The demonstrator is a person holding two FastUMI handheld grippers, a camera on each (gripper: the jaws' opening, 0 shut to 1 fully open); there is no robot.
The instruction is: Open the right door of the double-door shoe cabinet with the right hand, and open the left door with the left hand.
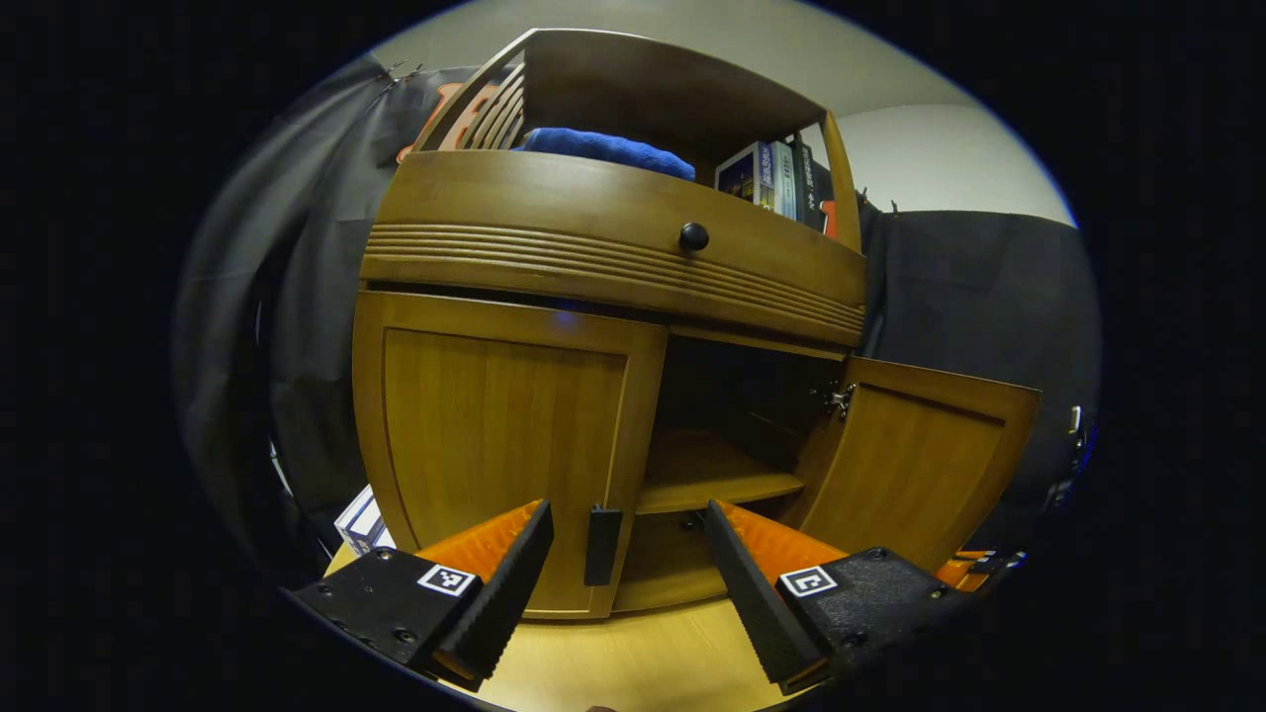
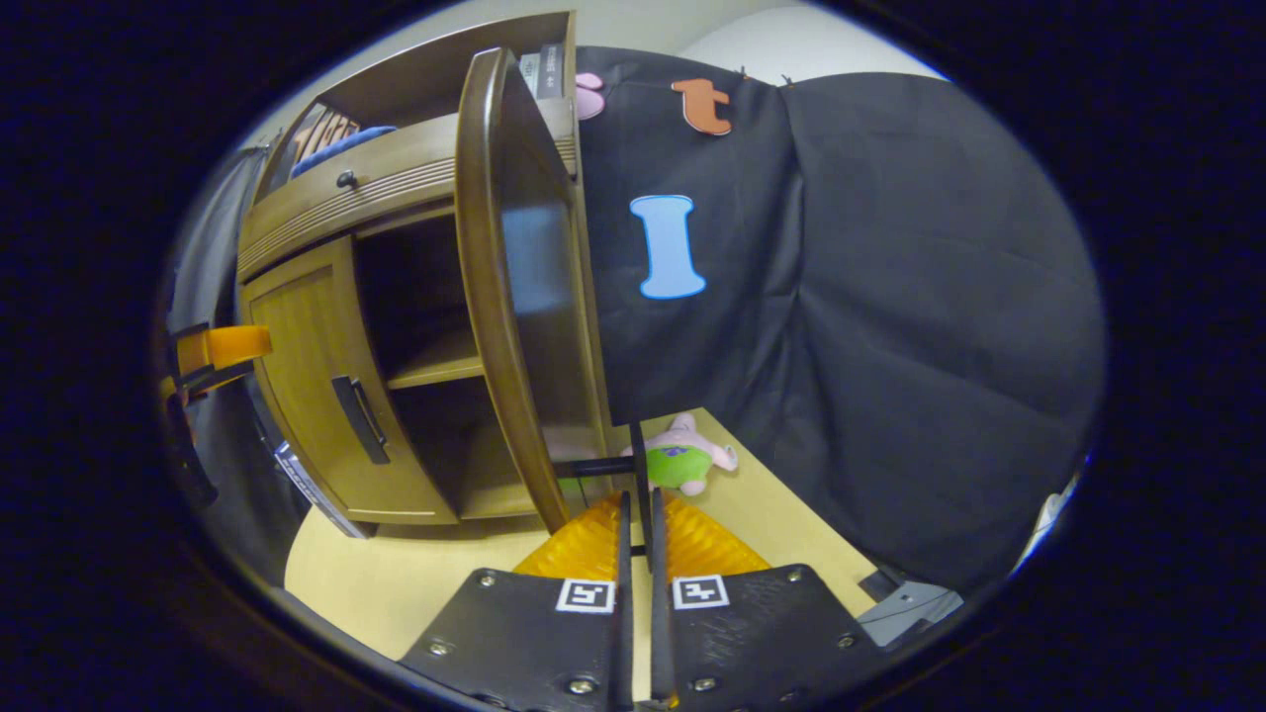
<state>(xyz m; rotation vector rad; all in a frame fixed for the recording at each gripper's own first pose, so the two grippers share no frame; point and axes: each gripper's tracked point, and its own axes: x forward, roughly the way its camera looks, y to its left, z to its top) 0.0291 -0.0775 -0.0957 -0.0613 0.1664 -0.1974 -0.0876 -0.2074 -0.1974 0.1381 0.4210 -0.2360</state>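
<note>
Right door [image 2: 514,287] swung wide, right gripper [image 2: 640,514] jaws clamped on its handle [image 2: 638,465]; left gripper [image 1: 623,554] jaws apart.

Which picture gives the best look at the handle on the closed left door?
The left gripper view: the left door handle sits close, centred between that gripper's open jaws. The right gripper view shows it smaller, off to the side, at a slant.

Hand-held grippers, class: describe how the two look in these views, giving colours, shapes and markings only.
The left hand-held gripper has two long wedge-shaped fingers with black ribbed foam pads, orange ribbed plastic backs and black screwed base plates, each carrying a square black-and-white marker. The right hand-held gripper matches: orange ribbed fingers, black screwed plates and two square markers.
</note>
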